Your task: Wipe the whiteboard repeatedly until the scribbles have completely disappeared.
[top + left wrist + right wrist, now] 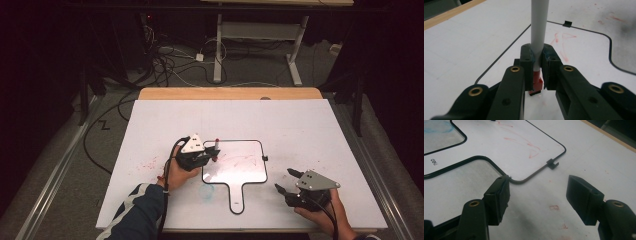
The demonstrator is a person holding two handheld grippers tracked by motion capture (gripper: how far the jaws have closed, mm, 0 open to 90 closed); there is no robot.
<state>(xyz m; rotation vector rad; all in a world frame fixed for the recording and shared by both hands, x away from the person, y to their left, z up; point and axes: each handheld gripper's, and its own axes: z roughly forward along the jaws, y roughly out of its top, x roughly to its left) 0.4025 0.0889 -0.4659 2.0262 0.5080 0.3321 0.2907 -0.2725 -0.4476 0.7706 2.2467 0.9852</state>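
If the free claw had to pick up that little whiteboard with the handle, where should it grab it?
Probably by the handle. The whiteboard lies flat on the table, and its narrow handle sticks out toward the person, so the open right claw could come in low from that near side and close across the handle's two edges.

Dark room, grey floor (65, 155), tangled cables (165, 62), white-legged desk (260, 30) behind.
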